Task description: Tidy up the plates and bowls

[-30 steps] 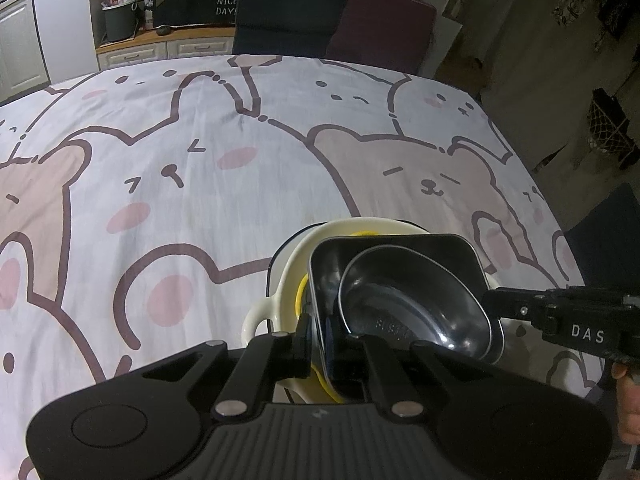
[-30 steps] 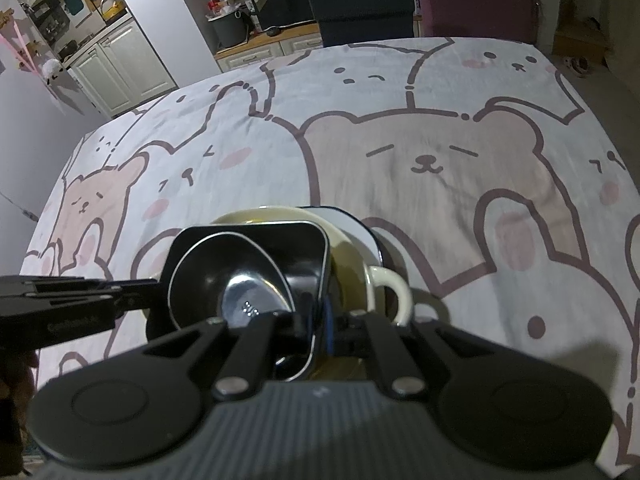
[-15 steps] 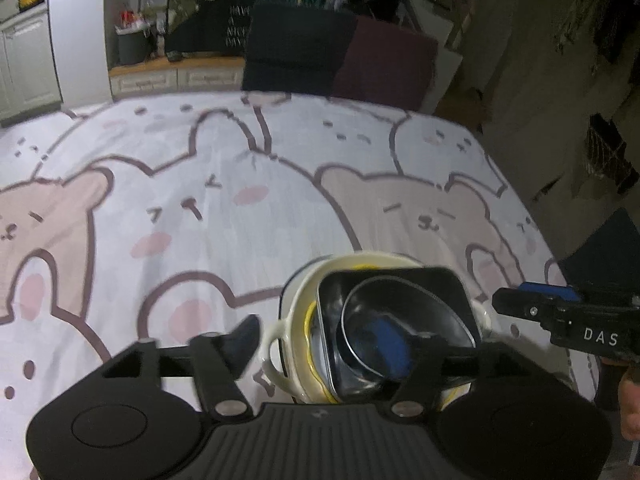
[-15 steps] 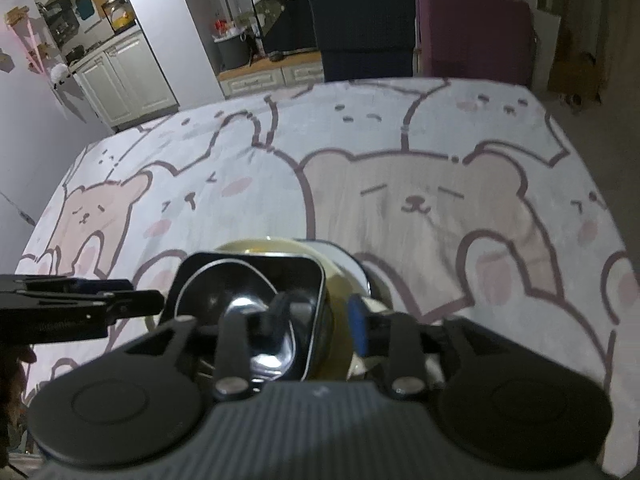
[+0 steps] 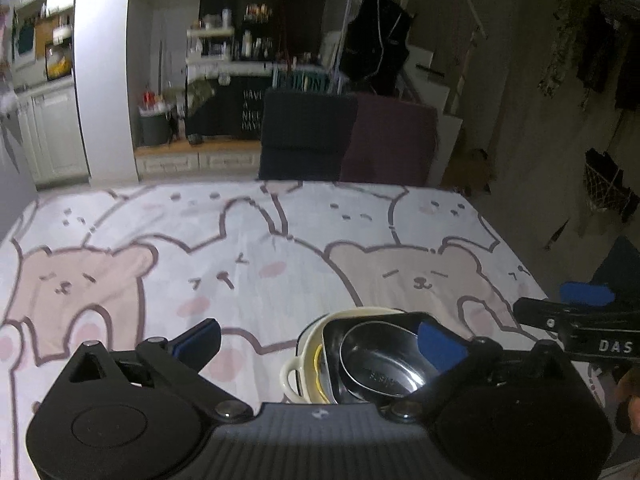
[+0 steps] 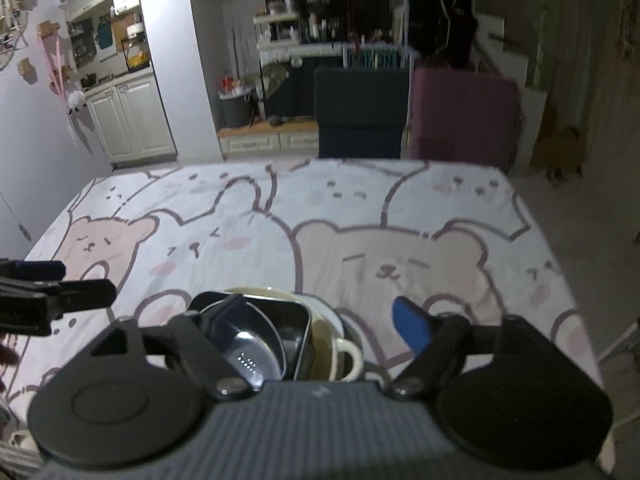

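A nested stack stands on the bear-print tablecloth (image 5: 240,240): a cream two-handled dish (image 5: 298,360) holds a black square tray (image 5: 332,332), and a round steel bowl (image 5: 380,364) sits in the tray. My left gripper (image 5: 318,342) hovers just above the stack's near left side. Its jaws are opening wide and nothing is pressed between them. In the right wrist view the cream dish (image 6: 346,354), black tray (image 6: 296,320) and steel bowl (image 6: 256,348) lie under my right gripper (image 6: 318,320). Its jaws are opening too and grip nothing.
A dark blue chair (image 5: 308,136) and a maroon chair (image 5: 390,144) stand at the table's far edge. The table's right edge (image 5: 520,264) drops to the floor. White cabinets (image 6: 128,120) line the back left. Each gripper shows at the side of the other's view.
Both grippers were shut on the black tray's rim. They have let go, opened wide, risen and drawn back. The stack has stayed where it was.
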A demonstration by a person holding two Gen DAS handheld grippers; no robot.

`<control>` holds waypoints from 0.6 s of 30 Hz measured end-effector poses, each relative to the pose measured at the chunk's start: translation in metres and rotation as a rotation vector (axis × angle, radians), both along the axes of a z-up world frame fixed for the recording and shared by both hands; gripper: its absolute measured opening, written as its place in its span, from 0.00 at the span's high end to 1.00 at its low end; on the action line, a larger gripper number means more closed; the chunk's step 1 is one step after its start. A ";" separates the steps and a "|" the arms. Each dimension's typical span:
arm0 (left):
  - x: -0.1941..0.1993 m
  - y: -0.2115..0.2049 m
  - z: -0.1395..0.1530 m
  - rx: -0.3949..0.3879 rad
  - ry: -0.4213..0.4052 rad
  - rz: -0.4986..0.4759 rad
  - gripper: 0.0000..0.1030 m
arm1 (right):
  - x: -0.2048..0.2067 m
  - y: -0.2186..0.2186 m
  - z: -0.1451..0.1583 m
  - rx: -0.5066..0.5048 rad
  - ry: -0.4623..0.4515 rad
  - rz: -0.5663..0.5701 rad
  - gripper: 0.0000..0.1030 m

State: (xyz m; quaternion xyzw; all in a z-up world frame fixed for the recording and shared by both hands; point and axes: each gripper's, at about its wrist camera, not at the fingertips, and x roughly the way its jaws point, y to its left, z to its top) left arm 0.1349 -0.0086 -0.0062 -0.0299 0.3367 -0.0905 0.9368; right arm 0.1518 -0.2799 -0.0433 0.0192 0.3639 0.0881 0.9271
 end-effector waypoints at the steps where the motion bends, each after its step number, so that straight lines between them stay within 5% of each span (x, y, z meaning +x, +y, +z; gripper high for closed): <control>1: -0.005 -0.001 0.002 0.000 -0.017 -0.002 0.00 | -0.006 -0.001 0.003 -0.005 -0.018 0.001 0.12; 6: -0.037 -0.005 0.009 -0.017 -0.073 -0.007 0.00 | -0.038 -0.008 0.012 0.009 -0.090 0.004 0.01; 18: -0.102 -0.004 0.001 0.039 -0.160 0.039 0.00 | -0.102 -0.017 0.012 0.024 -0.200 -0.033 0.01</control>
